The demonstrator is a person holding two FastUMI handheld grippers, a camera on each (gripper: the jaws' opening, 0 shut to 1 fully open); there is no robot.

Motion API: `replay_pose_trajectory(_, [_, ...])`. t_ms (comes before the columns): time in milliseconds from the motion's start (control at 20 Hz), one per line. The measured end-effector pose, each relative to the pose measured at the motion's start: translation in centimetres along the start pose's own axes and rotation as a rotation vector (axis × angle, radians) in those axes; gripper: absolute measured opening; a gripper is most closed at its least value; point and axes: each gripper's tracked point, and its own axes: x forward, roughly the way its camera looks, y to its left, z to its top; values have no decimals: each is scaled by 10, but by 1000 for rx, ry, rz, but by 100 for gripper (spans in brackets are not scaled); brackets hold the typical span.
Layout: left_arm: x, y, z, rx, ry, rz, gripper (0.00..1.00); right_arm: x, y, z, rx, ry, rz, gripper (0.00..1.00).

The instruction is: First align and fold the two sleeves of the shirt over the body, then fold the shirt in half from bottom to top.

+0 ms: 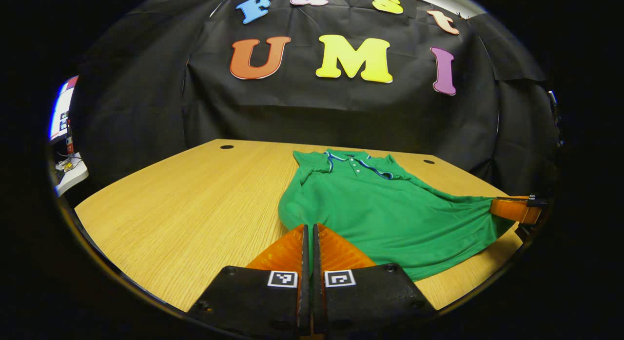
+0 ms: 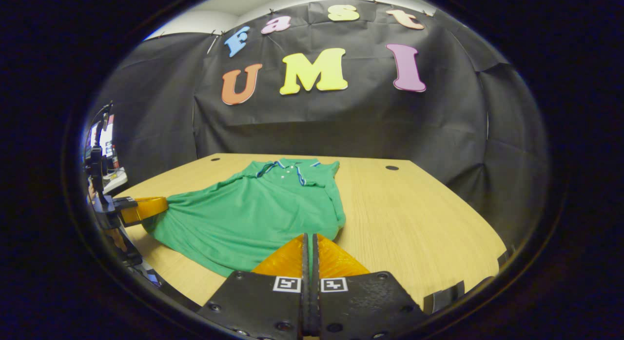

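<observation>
A green polo shirt (image 1: 380,208) (image 2: 253,208) lies front up on the wooden table (image 1: 195,198) (image 2: 414,213), collar toward the wall. Its sleeves look tucked in over the body. In the left gripper view my left gripper (image 1: 310,227) is shut on one bottom corner of the hem. My right gripper (image 1: 492,206) at the far right pinches the other corner, and the cloth is pulled taut toward it. In the right gripper view my right gripper (image 2: 308,236) is shut on the hem edge, and the left gripper (image 2: 165,202) holds its corner at the left.
Round cable holes (image 1: 226,147) (image 1: 429,161) (image 2: 392,168) sit near the table's far edge. A side desk with a screen (image 1: 63,110) (image 2: 100,135) stands beyond the table's left side. Bare wood spreads on both sides of the shirt.
</observation>
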Motion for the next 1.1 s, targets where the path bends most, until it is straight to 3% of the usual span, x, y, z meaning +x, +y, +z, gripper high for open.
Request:
replay_pose_trajectory(300, [7, 3, 43, 9, -78, 19, 7, 8, 7, 44, -25, -87, 22, 0])
replay_pose_trajectory(550, [40, 5, 105, -10, -188, 19, 7, 40, 5, 111, -54, -224, -1, 0])
replay_pose_trajectory(750, [77, 15, 149, 22, -243, 19, 8, 82, 4, 150, -69, -237, -18, 0])
replay_pose_trajectory(900, [114, 19, 178, -15, -271, -2, 7, 124, 11, 188, -63, -272, 8, 0])
replay_pose_trajectory(1100, [182, 30, 220, -45, -307, -17, 7, 197, -5, 218, -67, -262, -56, 0])
